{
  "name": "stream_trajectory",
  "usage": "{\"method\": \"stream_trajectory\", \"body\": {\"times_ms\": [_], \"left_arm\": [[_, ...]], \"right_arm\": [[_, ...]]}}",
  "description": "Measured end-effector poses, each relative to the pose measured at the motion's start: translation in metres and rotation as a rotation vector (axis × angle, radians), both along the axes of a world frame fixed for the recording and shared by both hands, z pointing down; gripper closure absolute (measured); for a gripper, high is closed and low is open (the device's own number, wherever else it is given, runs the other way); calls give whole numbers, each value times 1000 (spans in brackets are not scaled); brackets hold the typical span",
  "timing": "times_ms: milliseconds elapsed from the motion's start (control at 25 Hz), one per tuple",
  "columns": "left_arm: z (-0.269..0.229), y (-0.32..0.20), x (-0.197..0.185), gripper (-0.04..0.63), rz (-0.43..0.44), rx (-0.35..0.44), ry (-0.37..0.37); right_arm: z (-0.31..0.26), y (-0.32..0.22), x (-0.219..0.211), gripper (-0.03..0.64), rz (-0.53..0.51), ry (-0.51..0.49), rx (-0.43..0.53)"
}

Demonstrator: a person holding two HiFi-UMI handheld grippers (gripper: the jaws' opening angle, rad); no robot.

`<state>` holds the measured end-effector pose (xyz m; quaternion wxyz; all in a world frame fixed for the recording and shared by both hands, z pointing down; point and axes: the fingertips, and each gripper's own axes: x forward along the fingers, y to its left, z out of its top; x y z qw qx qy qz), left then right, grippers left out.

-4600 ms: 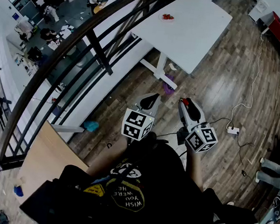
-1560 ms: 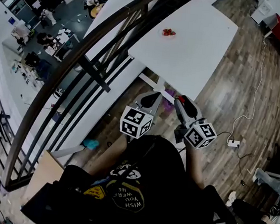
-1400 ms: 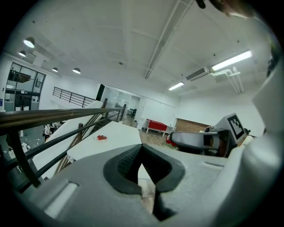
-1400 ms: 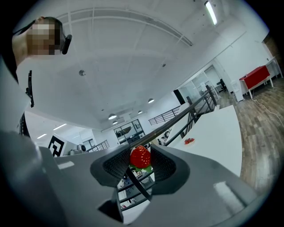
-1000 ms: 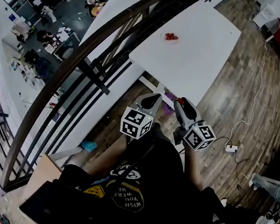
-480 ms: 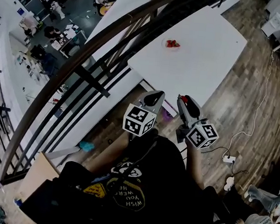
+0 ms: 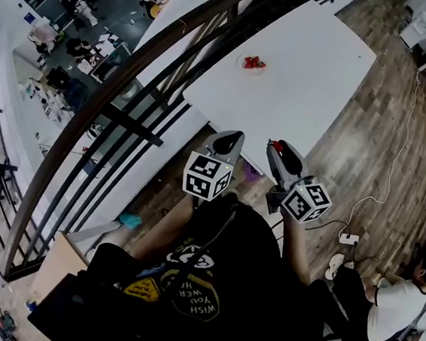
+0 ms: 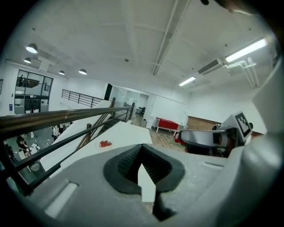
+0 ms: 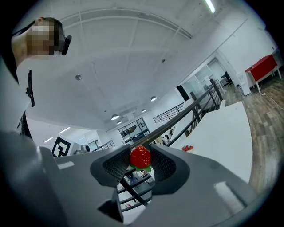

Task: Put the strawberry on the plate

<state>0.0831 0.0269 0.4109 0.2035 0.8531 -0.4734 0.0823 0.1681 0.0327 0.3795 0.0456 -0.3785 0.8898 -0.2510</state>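
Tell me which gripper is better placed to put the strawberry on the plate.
Right. The right gripper holds the strawberry between its jaws; the left gripper is shut and empty. The plate lies ahead on the table, away from both.

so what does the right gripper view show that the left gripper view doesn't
Only the right gripper view: the strawberry pinched between the right gripper's jaws. Only the left gripper view: the left gripper's own jaws, tips together with nothing between them. Both: the white table, the plate on it that already holds strawberries, and the dark railing.
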Motion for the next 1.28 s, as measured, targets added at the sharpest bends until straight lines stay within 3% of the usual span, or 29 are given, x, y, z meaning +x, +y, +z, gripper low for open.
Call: {"method": "stream_trajectory", "body": {"times_ms": [440, 760, 960, 1160, 1280], "left_arm": [[8, -29, -2, 592, 55, -46, 2], [10, -62, -34, 592, 85, -25, -1], [16, -72, -28, 592, 98, -18, 15], [9, -74, -74, 592, 85, -26, 37], [19, -78, -78, 592, 106, -46, 43]], "right_arm": [[8, -30, -11, 472, 34, 7, -44], [13, -61, -44, 472, 49, 22, -37], [22, -74, -31, 472, 70, 47, -32], [20, -79, -61, 472, 102, 74, -53], [26, -84, -66, 472, 103, 79, -69]]}}
